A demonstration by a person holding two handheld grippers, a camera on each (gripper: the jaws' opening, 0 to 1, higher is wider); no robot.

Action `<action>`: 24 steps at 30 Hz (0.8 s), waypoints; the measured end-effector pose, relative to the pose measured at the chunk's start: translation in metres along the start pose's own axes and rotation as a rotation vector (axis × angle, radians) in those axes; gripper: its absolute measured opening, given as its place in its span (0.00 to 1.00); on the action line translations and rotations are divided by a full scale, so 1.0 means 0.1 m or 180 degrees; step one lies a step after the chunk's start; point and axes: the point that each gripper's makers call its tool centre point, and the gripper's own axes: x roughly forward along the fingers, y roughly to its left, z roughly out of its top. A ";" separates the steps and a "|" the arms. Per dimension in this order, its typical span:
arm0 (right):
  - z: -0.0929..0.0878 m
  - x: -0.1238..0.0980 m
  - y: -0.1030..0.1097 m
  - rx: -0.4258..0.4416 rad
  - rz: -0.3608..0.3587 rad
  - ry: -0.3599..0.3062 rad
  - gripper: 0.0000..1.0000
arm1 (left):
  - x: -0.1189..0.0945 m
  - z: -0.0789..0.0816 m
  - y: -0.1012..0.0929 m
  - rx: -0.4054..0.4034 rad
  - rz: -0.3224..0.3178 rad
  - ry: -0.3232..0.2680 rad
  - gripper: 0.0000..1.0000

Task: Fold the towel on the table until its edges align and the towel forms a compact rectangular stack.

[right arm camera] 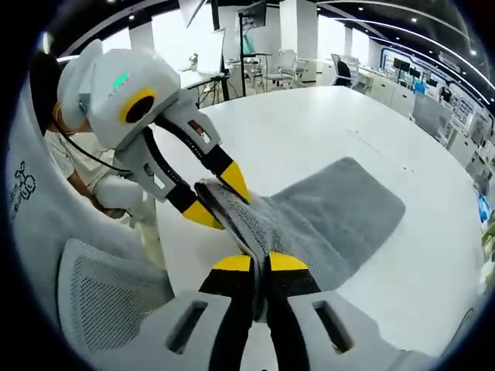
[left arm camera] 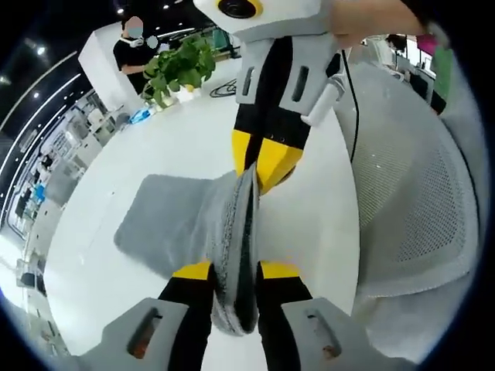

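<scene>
Pinched between the left gripper (left arm camera: 234,270), whose jaws are closed on a thick bunched edge, the grey towel (left arm camera: 174,220) runs forward to the right gripper (left arm camera: 263,166), clamped on the same lifted edge. In the right gripper view, the right gripper (right arm camera: 260,264) is likewise closed on this fold, with the left gripper (right arm camera: 216,199) just beyond. Both hold one raised edge; the towel's long body trails away from them, flat on the white table (right arm camera: 325,124). Bare tabletop lies beyond the far edge, so carrying the held edge over looks unobstructed. A mesh chair (left arm camera: 418,201) stands beside the table, a plant (left arm camera: 182,69) far off.
</scene>
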 end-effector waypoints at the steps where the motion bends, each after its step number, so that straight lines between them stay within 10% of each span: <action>1: 0.00 0.00 0.00 0.0000 0.0001 0.0001 0.02 | 0.00 0.00 0.00 -0.0005 0.0000 0.0003 0.20; 24: 0.17 -0.30 0.10 -0.0003 0.0103 -0.0111 0.02 | -0.34 0.27 0.09 -0.0097 -0.0045 -0.0266 0.08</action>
